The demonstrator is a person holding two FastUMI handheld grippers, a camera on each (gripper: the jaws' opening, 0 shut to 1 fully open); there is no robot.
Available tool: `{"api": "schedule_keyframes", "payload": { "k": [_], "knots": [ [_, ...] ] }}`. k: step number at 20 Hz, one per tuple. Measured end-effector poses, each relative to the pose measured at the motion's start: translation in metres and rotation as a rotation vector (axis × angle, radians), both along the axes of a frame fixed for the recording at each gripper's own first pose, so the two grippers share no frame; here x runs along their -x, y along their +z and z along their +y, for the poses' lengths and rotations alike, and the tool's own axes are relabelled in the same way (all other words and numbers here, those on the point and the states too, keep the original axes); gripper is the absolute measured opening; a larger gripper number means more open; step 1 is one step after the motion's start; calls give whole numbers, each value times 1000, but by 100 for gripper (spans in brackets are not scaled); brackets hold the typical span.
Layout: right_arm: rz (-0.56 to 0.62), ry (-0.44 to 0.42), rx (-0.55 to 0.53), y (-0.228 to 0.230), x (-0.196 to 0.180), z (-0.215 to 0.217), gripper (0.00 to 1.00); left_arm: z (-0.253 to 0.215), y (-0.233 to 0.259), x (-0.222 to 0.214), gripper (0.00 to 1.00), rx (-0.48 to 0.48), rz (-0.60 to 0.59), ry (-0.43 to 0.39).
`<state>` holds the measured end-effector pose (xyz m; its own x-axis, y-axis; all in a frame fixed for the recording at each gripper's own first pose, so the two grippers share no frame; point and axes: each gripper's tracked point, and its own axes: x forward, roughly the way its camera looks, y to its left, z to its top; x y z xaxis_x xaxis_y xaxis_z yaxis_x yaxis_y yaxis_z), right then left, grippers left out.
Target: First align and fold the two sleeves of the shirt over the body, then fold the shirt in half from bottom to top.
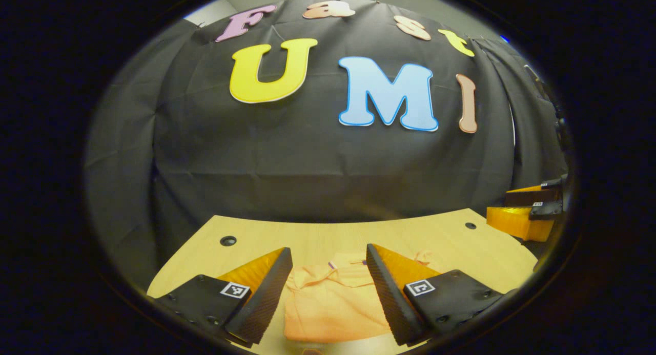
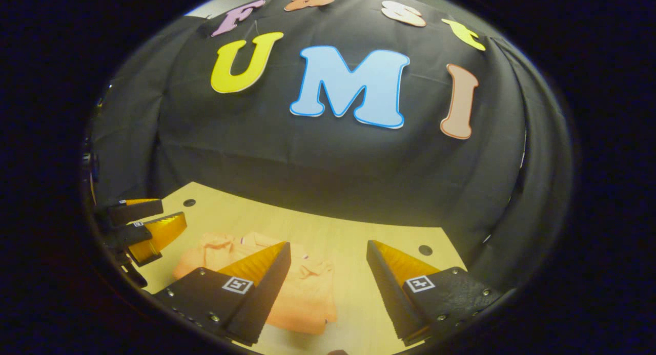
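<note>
- Below, a soft, wrinkled peach-orange cloth shirt (image 1: 333, 304) lies folded into a rough rectangle on the smooth pale wooden table (image 1: 441, 242).
- Left gripper (image 1: 328, 293): wedge-shaped fingers spread wide, holding nothing, above the shirt, which shows between them.
- Right gripper (image 2: 328, 293): fingers likewise wide apart and empty; the shirt (image 2: 302, 293) lies past its left finger.

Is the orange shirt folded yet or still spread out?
Folded: the orange shirt lies as a compact bundle on the wooden table, no sleeves out.
</note>
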<state>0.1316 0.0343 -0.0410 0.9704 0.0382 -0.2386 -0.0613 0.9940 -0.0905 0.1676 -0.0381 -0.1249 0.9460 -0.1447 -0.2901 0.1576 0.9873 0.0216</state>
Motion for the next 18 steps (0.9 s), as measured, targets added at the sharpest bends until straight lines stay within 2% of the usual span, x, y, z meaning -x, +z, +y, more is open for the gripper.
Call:
{"api": "schedule_keyframes", "payload": {
  "k": [9, 13, 18],
  "knots": [
    [-123, 75, 16, 31, 81, -9, 92, -32, 50, 85, 94, -6, -110, 34],
    [-181, 64, -8, 47, 103, -15, 93, -41, 68, 113, 94, -11, -145, 23],
    [-218, 43, -46, 62, 117, -19, 92, -44, 91, 124, 94, -20, -176, 8]
  ]
}}
